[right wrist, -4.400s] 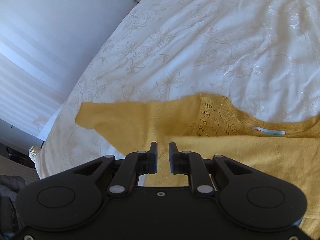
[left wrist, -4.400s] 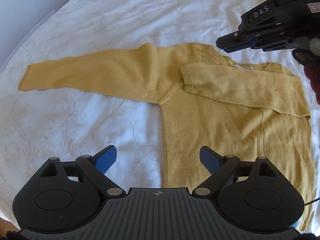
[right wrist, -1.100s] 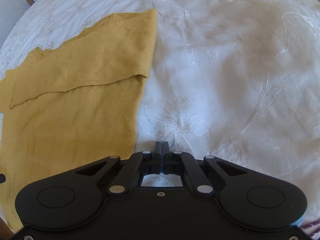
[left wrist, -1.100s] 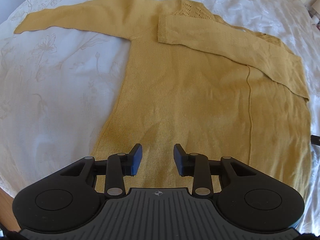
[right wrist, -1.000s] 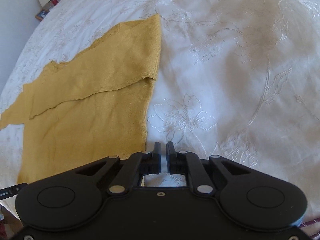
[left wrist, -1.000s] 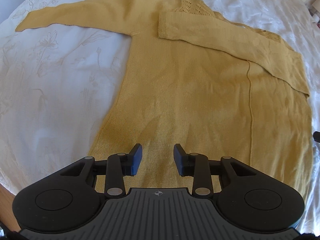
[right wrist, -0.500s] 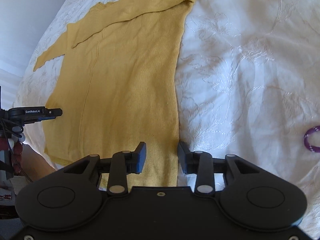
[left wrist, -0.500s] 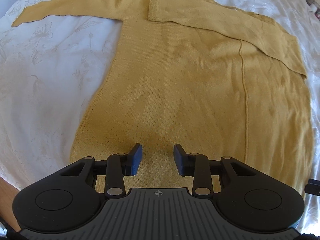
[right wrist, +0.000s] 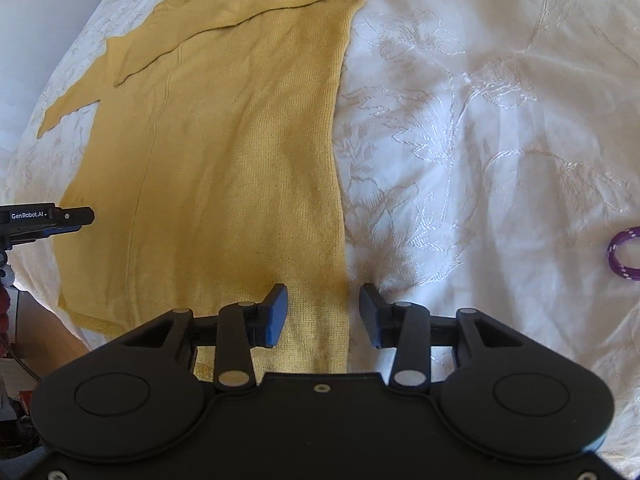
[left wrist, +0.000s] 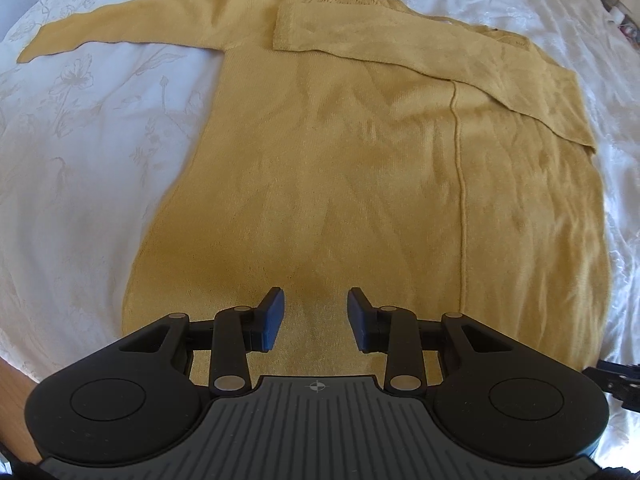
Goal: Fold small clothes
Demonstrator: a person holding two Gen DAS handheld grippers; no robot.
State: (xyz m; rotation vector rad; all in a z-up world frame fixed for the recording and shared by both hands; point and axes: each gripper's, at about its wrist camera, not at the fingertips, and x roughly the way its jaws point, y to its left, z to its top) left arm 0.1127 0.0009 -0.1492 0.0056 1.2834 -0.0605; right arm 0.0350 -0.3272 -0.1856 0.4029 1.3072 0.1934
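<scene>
A mustard-yellow knit sweater (left wrist: 360, 168) lies flat on a white embroidered bedspread (left wrist: 80, 140). One sleeve is folded across its chest (left wrist: 420, 52); the other sleeve (left wrist: 132, 28) stretches out to the left. My left gripper (left wrist: 316, 316) is open and empty, just above the sweater's bottom hem near its left corner. My right gripper (right wrist: 323, 314) is open and empty, straddling the sweater's right side edge (right wrist: 338, 200) at the hem. The left gripper's tip (right wrist: 48, 220) shows at the left edge of the right wrist view.
A purple ring (right wrist: 622, 254) lies on the bedspread (right wrist: 480, 140) at the far right. The bed's near edge and a wooden floor (left wrist: 16, 376) show at the lower left. A bare forearm (right wrist: 44, 332) is by the hem.
Both grippers have moved down to the sweater's bottom hem. The right gripper, shut a second ago, has opened and turned to face along the sweater's side edge.
</scene>
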